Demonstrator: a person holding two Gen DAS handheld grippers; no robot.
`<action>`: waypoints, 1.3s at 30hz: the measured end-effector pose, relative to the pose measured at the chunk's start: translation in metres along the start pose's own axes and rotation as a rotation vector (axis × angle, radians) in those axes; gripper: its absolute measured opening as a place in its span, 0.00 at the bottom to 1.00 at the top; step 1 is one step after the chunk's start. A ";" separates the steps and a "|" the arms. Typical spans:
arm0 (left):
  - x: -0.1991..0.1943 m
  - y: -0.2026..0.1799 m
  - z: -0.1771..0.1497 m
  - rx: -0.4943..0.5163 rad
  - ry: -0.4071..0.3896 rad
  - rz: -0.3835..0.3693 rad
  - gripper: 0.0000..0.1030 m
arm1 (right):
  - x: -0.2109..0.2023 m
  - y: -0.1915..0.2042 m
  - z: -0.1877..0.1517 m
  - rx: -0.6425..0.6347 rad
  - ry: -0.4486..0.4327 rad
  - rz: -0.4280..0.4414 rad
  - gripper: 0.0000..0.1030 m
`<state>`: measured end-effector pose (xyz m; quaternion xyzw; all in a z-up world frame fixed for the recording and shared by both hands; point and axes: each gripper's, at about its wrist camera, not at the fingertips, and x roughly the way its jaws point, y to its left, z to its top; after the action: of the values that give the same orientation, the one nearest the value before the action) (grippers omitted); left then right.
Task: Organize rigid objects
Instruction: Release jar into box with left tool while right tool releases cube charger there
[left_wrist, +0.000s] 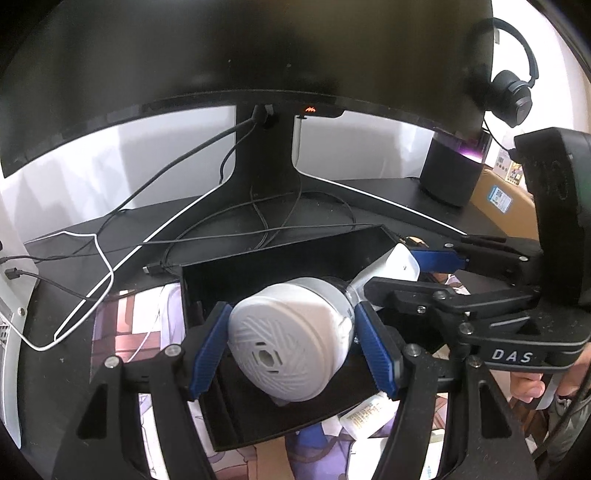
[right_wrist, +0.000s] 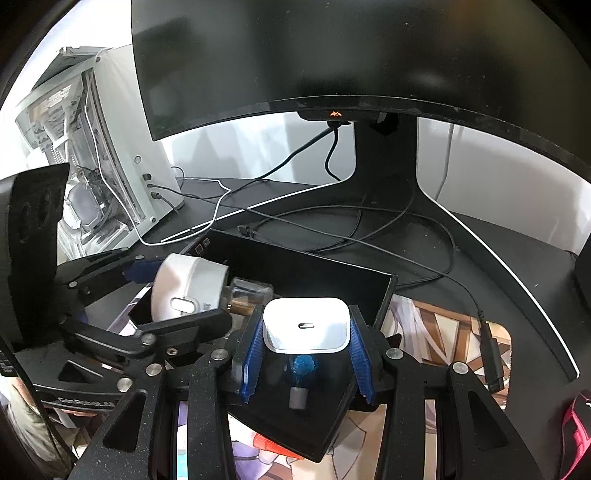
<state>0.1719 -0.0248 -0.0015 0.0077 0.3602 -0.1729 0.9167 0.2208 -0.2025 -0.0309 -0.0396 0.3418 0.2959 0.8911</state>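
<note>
Gripping a round white device (left_wrist: 291, 339) between its blue pads (left_wrist: 376, 354), the left gripper (left_wrist: 291, 347) fills the lower half of the left wrist view. The device has a domed white face with a woven relief pattern and a small hexagonal hole at its centre, a grey band behind it, and a clear plastic end beyond that. It hangs over a shallow black tray (left_wrist: 280, 254) that lies on the dark counter (left_wrist: 388, 192). At the tray's far right corner, the right gripper (left_wrist: 413, 264) holds a white charger (left_wrist: 391, 266). Behind the tray, black and white cables run round the foot of a large dark monitor (left_wrist: 236, 51). A black speaker (left_wrist: 448, 173) stands to the right, headphones (left_wrist: 513, 92) hanging above it.

In the right wrist view, the right gripper (right_wrist: 306, 332) is clamped on the white charger (right_wrist: 306, 325), a rounded square block with a slim oval port on its face. It sits above the black tray (right_wrist: 332, 273), and on the tray floor just beneath lies a small blue item with a grey end (right_wrist: 301, 376). To the left, the left gripper (right_wrist: 177, 291) carries the round white device (right_wrist: 188, 291) over the tray's left end; from this side it shows a grey oval button and the clear end with brass-coloured parts inside. A white computer case (right_wrist: 110, 147) stands on the counter at far left.
</note>
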 end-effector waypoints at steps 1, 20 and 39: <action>0.000 0.001 0.000 -0.004 0.002 -0.003 0.66 | 0.000 0.001 0.000 -0.002 -0.001 -0.002 0.41; -0.001 0.004 -0.003 -0.001 -0.002 -0.001 0.66 | -0.007 -0.001 0.000 0.012 -0.001 0.005 0.41; -0.084 -0.014 -0.018 -0.003 -0.170 0.070 1.00 | -0.098 0.002 -0.019 0.029 -0.131 0.006 0.65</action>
<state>0.0981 -0.0095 0.0427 0.0043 0.2808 -0.1402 0.9495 0.1511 -0.2550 0.0167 -0.0061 0.2873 0.2954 0.9111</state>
